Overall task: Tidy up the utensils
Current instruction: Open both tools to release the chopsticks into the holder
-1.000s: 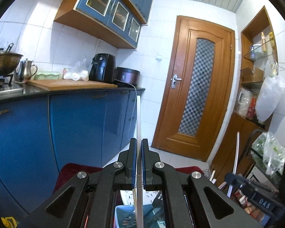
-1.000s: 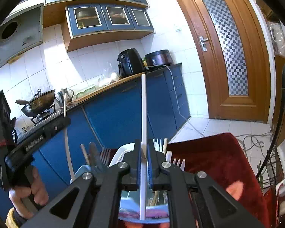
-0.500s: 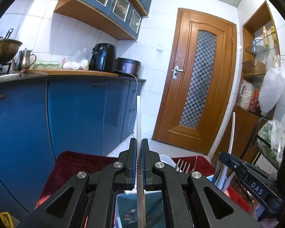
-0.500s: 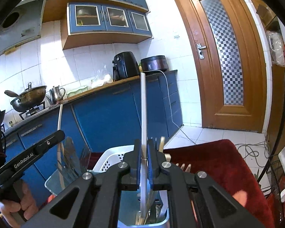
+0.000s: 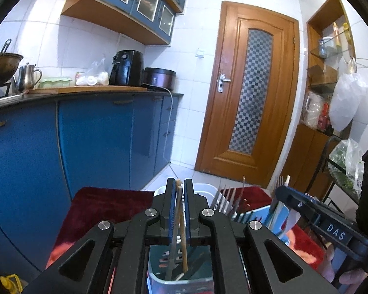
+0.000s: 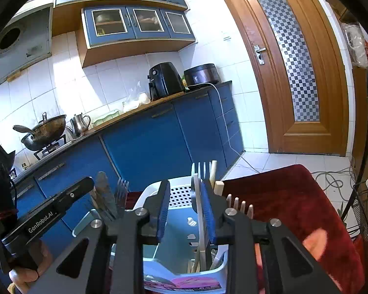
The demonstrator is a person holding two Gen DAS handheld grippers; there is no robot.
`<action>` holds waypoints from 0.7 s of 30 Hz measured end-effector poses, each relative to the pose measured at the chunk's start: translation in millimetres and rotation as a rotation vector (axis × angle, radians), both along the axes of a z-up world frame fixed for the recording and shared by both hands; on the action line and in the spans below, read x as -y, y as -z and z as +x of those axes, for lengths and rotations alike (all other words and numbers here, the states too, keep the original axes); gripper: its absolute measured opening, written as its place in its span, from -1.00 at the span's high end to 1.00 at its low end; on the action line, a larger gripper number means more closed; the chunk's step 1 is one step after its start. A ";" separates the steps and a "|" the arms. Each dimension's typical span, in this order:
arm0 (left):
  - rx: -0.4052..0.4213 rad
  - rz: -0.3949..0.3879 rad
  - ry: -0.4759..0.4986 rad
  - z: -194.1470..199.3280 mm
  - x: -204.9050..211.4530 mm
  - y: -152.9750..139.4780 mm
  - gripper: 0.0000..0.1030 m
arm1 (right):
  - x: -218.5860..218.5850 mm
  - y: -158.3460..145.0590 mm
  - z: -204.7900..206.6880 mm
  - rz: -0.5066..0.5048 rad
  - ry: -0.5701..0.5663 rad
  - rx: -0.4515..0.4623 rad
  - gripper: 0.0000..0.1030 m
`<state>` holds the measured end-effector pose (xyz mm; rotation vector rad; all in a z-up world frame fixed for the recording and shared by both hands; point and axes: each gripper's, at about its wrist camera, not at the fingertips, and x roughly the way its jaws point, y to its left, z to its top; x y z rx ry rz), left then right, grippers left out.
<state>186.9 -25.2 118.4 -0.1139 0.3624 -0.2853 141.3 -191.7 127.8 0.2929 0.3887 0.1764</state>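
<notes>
Between the pads of the left tool [image 5: 180,210], now parting, a thin wooden chopstick [image 5: 181,230] leans into the holder [image 5: 181,281] below (light, stiff, slippery; best pinched mid-shaft), while the right tool [image 6: 184,210] releases a white chopstick [image 6: 200,215].

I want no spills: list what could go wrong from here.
1. The wooden chopstick tilts between the left gripper's opening jaws; it may snag as the gripper lifts.
2. The white stick leans on a pad of the opening right gripper; pulling away could drag it from the caddy.
</notes>
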 end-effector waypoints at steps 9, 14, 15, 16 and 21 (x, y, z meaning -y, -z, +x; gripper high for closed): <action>-0.016 -0.010 0.009 -18.4 -4.8 -11.3 0.29 | 1.1 -18.5 -28.3 -0.003 -0.001 0.035 0.15; -0.003 0.016 -0.002 -34.2 -4.1 -20.1 0.15 | -0.5 -23.0 -46.2 0.000 -0.010 0.030 0.04; -0.005 0.019 -0.005 -38.6 -4.8 -21.4 0.13 | -1.4 -23.2 -50.0 -0.002 -0.012 0.028 0.02; -0.005 0.021 -0.006 -42.0 -5.0 -22.1 0.12 | -2.1 -23.1 -53.7 -0.004 -0.012 0.026 -0.02; -0.012 0.045 -0.015 -64.4 -7.2 -24.5 0.07 | -6.6 -20.3 -73.6 -0.010 -0.014 0.009 -0.11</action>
